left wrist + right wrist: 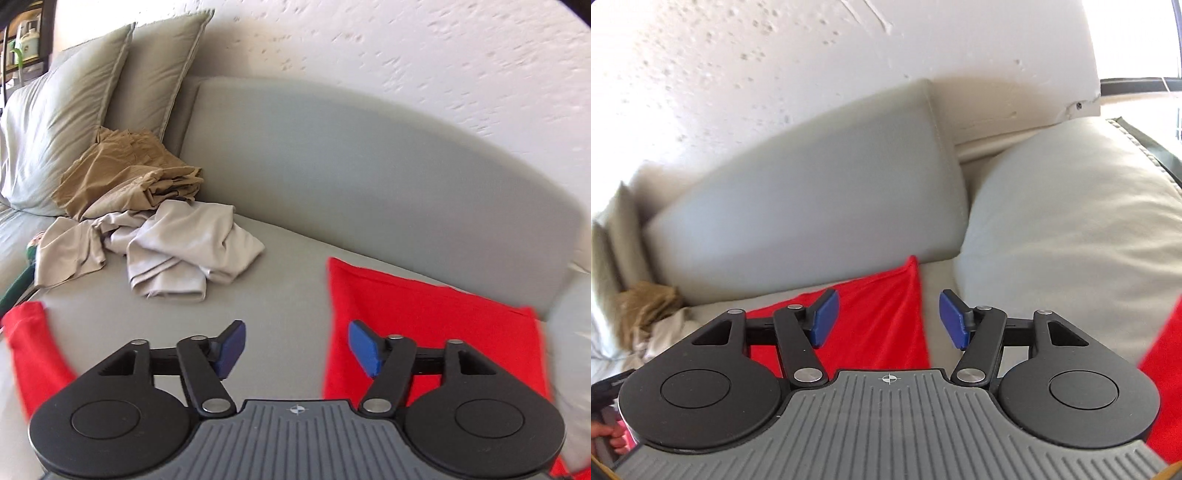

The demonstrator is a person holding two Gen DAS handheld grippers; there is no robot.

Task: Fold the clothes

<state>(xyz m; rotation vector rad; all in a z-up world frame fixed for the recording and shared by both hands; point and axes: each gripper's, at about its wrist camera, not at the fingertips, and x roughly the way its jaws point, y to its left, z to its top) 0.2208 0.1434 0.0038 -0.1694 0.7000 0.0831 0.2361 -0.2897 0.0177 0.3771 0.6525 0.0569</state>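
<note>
Red fabric is what I see under both tools: a red garment (424, 325) lies spread on the grey sofa seat (288, 280), its far edge close to the back cushion (369, 177). Through the left wrist camera my left gripper (295, 349) hangs over the seat with its blue pads (231, 347) spread wide apart and nothing between them; the right-hand pad sits over the red cloth, the left-hand one over bare upholstery. Another strip of the red material (33, 358) shows at the near left edge of the seat, though I cannot tell how it joins the main piece.

Toward the far left end of the sofa a loose heap lies against the pillows (66, 122): a tan garment (125, 173) on top and behind, a pale grey garment (177, 251) crumpled in front of it, the two touching.

Through the right wrist camera my right gripper (886, 317) is likewise spread, gripping nothing. A pointed corner of the red garment (882, 317) reaches toward the back cushion (812, 221) between and beneath its pads, and a large pale pillow (1071, 229) fills the right end of the sofa. At the lower left edge, a hand (613, 439) is partly visible. Both views are somewhat blurred.
</note>
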